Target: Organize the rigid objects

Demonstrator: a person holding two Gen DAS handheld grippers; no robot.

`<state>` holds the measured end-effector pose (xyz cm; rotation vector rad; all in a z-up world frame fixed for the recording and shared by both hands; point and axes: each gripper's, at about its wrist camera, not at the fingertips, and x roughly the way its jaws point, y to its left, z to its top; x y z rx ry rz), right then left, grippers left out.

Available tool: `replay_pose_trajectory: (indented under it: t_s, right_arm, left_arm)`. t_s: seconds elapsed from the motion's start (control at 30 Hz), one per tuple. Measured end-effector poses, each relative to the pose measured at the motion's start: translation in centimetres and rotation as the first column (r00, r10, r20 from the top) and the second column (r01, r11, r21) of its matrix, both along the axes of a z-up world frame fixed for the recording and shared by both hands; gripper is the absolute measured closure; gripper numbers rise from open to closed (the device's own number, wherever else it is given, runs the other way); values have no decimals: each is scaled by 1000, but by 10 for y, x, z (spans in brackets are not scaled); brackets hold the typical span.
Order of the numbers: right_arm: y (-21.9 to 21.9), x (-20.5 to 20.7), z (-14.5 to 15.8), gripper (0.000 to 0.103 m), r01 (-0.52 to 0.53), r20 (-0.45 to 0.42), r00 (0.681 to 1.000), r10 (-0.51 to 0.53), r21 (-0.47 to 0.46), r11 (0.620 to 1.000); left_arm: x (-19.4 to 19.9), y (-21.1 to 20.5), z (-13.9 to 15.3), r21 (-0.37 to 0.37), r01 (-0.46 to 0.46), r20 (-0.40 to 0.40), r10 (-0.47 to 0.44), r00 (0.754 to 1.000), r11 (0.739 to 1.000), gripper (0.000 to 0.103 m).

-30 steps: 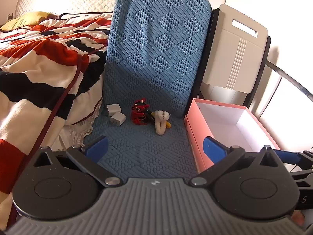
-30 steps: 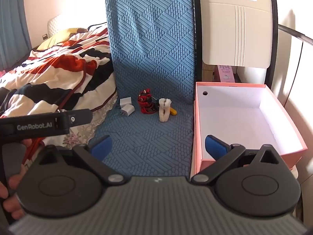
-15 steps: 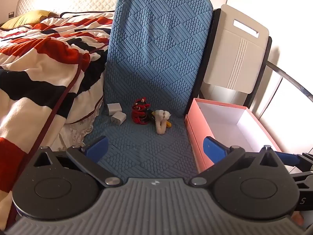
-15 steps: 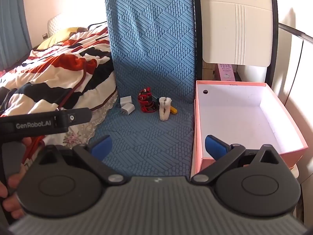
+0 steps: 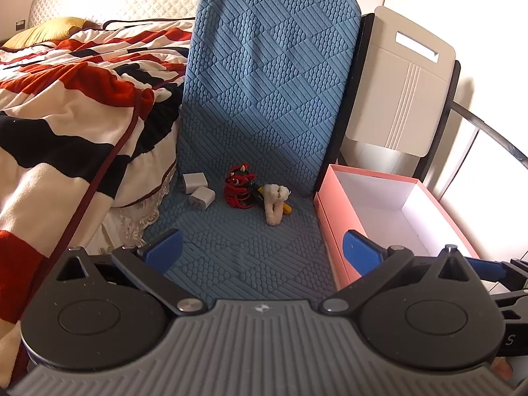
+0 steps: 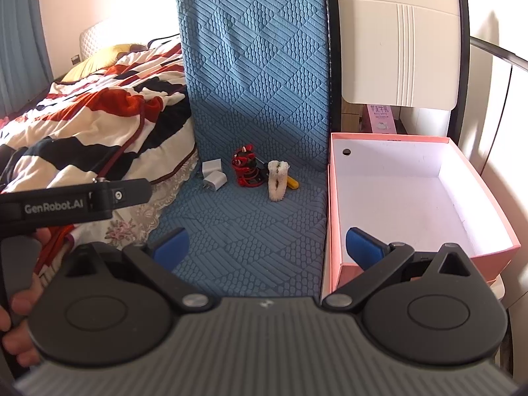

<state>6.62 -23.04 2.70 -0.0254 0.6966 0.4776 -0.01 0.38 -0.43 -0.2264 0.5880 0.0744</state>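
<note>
On a blue textured mat (image 5: 250, 241) lie two white chargers (image 5: 198, 191), a red figurine (image 5: 239, 188) and a white fluffy item (image 5: 275, 203) over a yellow piece. They also show in the right wrist view: chargers (image 6: 214, 175), figurine (image 6: 247, 169), fluffy item (image 6: 278, 180). A pink box (image 6: 333, 217), empty and open, stands right of the mat, and shows in the left wrist view (image 5: 333, 231). My left gripper (image 5: 262, 249) is open and empty, well short of the objects. My right gripper (image 6: 267, 246) is open and empty, its right finger over the box's near corner.
A bed with a red, black and white striped blanket (image 5: 66, 105) borders the mat on the left. A white folded panel (image 6: 399, 39) leans behind the box. The mat runs up the wall behind the objects. The left gripper's body (image 6: 76, 201) shows at the right view's left edge.
Both views have drawn back slightly, so the objects look a little smaller. Both grippers stay open and empty.
</note>
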Motion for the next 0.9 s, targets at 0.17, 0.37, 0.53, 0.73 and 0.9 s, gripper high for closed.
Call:
replay_pose_trajectory:
  t_s: [0.17, 0.37, 0.53, 0.73, 0.9]
  right_arm:
    - [0, 1, -1, 0, 2, -5, 1000, -2, 0, 1000]
    - [0, 0, -2, 0, 0, -6, 1000, 0, 0, 1000]
    - [0, 0, -3, 0, 1, -4, 1000, -1, -2, 1000]
    - [0, 0, -4, 0, 1, -7, 1000, -1, -4, 1000]
    - [-1, 1, -4, 0, 4, -11, 1000, -4, -3, 1000]
  left_arm:
    - [0, 0, 0, 4, 2, -1, -2, 1000, 1000, 0]
    - [0, 3, -1, 3, -4, -2, 4, 1000, 1000, 0]
    - [0, 3, 0, 5, -4, -2, 4, 1000, 1000, 0]
    - [1, 3, 0, 10, -6, -6, 6, 1000, 1000, 0]
    - [1, 4, 1, 14, -9, -6, 9, 1000, 1000, 0]
